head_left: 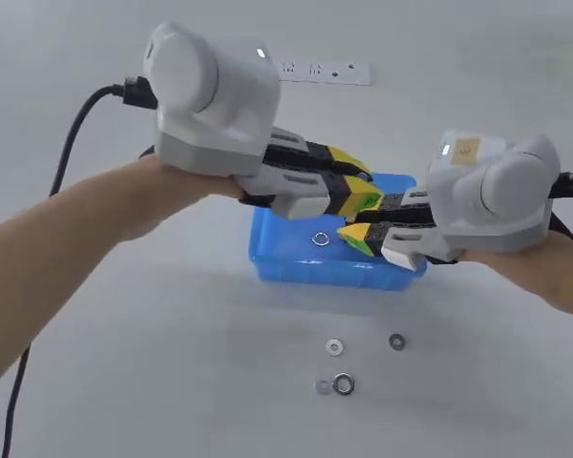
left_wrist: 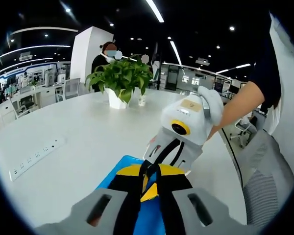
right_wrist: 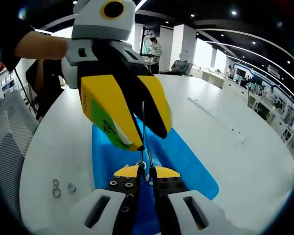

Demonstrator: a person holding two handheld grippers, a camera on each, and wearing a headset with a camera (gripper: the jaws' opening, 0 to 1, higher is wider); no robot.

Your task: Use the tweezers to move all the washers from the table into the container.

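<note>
The thin metal tweezers point(right_wrist: 143, 129) run between both grippers' tips above the blue container point(head_left: 306, 269). My right gripper point(right_wrist: 145, 171) is shut on their near end. The left gripper point(head_left: 368, 198) comes in from the left, and its yellow-tipped jaws stand closed around the tweezers' other end. In the head view the right gripper point(head_left: 349, 232) meets it from the right, tip to tip. One washer point(head_left: 320, 239) lies inside the container. Several washers point(head_left: 343, 384) lie on the white table in front of it, also seen as washers point(right_wrist: 55, 187) at the lower left.
A white power strip point(head_left: 325, 71) lies at the table's far side. A black cable point(head_left: 72, 143) trails from the left gripper off to the left. A potted plant point(left_wrist: 120, 78) stands further along the table. People stand in the office behind.
</note>
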